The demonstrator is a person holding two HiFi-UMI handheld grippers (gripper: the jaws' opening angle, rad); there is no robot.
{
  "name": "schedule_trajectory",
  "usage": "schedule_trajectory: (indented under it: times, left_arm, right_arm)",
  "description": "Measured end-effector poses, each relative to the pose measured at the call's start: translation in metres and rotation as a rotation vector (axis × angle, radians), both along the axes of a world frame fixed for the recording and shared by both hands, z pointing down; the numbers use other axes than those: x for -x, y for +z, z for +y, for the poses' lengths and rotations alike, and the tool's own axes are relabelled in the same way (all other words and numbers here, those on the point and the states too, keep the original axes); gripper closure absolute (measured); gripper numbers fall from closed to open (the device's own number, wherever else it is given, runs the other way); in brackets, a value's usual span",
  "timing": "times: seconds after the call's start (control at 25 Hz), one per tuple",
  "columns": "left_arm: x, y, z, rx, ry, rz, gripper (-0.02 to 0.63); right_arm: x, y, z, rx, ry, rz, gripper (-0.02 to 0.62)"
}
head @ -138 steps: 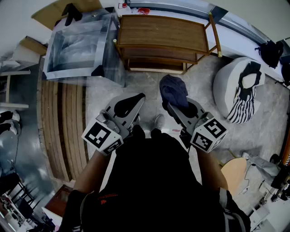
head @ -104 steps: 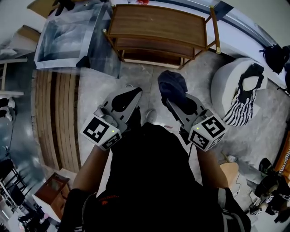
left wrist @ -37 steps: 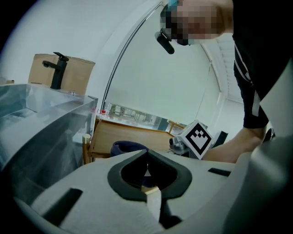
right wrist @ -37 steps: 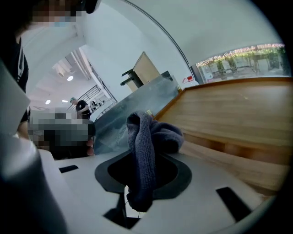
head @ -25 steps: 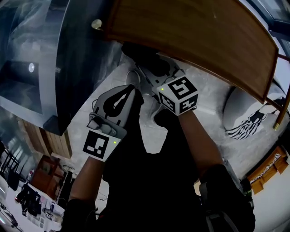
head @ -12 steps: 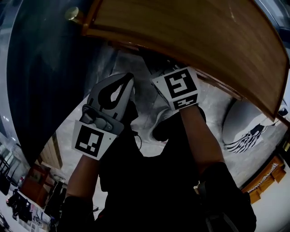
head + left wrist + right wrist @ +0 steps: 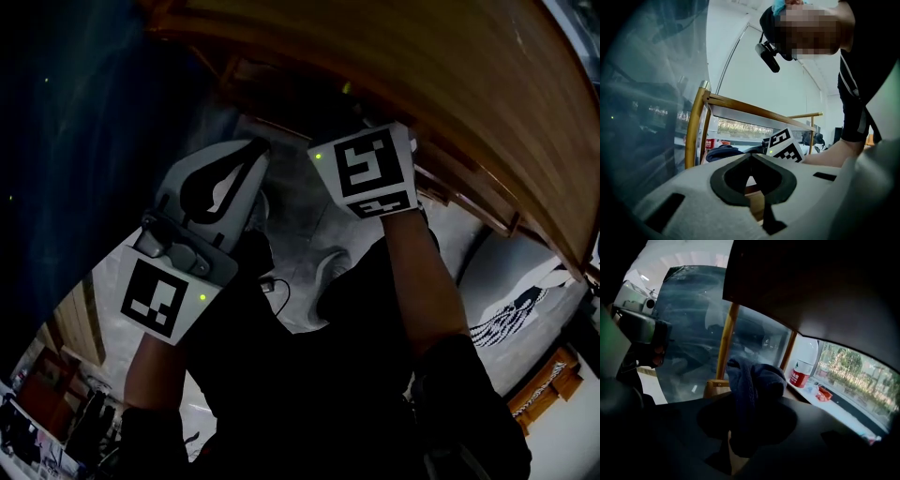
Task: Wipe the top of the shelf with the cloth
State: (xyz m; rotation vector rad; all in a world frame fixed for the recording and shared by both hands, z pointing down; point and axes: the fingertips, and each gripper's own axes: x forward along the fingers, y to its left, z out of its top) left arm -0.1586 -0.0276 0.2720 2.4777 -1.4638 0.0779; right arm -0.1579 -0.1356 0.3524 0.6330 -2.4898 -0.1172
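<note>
Your right gripper (image 7: 742, 408) has its fingers clamped on the cloth (image 7: 752, 380), centre frame, beneath the top board of the shelf (image 7: 450, 94). Your left gripper (image 7: 751, 161), lower centre, has its fingers pressed together on nothing.

- Large case (image 7: 693, 324): dark, wrapped in clear plastic sheeting.
- Bottle (image 7: 805, 363): white with a red label, upright on a white window sill (image 7: 843, 416).
- Small red packet (image 7: 824, 393): lies on the sill near the bottle.
- Window (image 7: 855, 366): green trees outside.
- Beanbag (image 7: 506, 262): white, on the grey floor (image 7: 300, 202).
- Striped fabric (image 7: 514, 314): black and white, on the beanbag.
</note>
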Motion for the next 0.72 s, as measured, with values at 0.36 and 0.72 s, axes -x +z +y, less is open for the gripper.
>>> schedule_trajectory:
  times: [0.36,0.72]
  left_arm:
    - [-0.004,0.000,-0.009,-0.076,0.035,-0.041,0.586]
    - [-0.008,0.004,-0.008,-0.087,0.091,-0.122,0.586]
  right_arm:
    - [0.001,0.001,-0.027,-0.150,-0.079,0.164,0.500]
    - [-0.015,0.006,-0.037,-0.202,-0.072,0.233,0.500]
